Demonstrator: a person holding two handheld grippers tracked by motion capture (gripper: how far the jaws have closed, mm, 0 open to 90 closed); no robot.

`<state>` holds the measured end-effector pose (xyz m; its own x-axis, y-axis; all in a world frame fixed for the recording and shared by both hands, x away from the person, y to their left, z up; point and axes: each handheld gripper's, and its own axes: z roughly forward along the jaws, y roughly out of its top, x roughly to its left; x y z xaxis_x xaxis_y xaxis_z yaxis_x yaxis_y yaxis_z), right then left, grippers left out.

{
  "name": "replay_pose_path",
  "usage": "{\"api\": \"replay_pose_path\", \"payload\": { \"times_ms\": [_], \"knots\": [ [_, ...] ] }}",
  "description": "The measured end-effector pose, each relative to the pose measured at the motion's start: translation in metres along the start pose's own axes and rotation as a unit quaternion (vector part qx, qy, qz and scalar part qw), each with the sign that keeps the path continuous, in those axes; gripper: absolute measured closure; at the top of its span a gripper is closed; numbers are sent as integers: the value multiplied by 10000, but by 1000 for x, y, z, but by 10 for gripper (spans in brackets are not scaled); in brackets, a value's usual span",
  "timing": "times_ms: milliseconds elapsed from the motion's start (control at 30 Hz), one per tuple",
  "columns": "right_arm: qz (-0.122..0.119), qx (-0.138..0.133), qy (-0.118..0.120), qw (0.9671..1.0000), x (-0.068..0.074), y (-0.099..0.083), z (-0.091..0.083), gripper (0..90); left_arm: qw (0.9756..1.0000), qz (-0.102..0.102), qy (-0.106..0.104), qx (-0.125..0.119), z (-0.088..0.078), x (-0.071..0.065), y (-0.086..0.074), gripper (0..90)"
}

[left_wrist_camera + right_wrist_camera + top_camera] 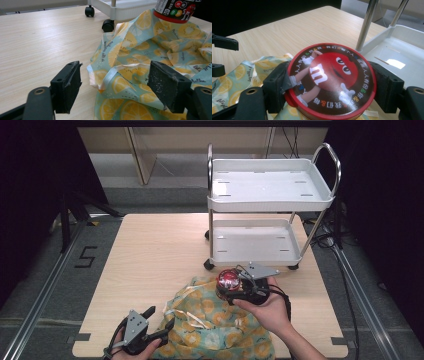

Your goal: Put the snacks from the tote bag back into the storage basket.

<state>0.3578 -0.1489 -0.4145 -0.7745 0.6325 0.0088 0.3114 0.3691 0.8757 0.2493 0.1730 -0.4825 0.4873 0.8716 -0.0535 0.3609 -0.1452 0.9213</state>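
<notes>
A round tin with a red lid and a cartoon candy figure (329, 75) sits between the jaws of my right gripper (330, 82), which is shut on its sides. In the high view the tin (227, 281) is held by the right gripper (234, 290) just above the far edge of a crumpled lemon-print cloth bag (215, 322). My left gripper (160, 317) is at the bag's near left corner. In the left gripper view its jaws (115, 75) stand open, with the bag's folded rim (117, 70) lying between and beyond them, untouched. The tin (175, 10) shows at the top there.
A white two-shelf cart (270, 197) on castors stands on the wooden table (150, 255) at the back right, close behind the tin. Its lower tray (394, 52) is right of the tin. Bare tabletop lies to the left of the bag.
</notes>
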Motion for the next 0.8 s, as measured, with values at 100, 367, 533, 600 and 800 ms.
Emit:
{"api": "replay_pose_path", "payload": {
  "times_ms": [100,367,533,600,800],
  "knots": [
    [23,-12,-47,10000,-1,1,0,268,10000,-21,0,-21,0,0,0,258],
    [10,-12,-15,10000,-3,2,1,269,10000,-24,-14,-39,0,0,0,258],
    [96,-55,-62,9999,-5,5,1,269,10000,-10,-2,-27,0,0,0,258],
    [63,-96,-101,9999,-7,6,1,269,10000,-28,-4,-51,0,0,0,259],
    [83,-130,-133,9998,-10,8,2,269,10000,-53,1,-46,0,0,0,259]
  ]
}}
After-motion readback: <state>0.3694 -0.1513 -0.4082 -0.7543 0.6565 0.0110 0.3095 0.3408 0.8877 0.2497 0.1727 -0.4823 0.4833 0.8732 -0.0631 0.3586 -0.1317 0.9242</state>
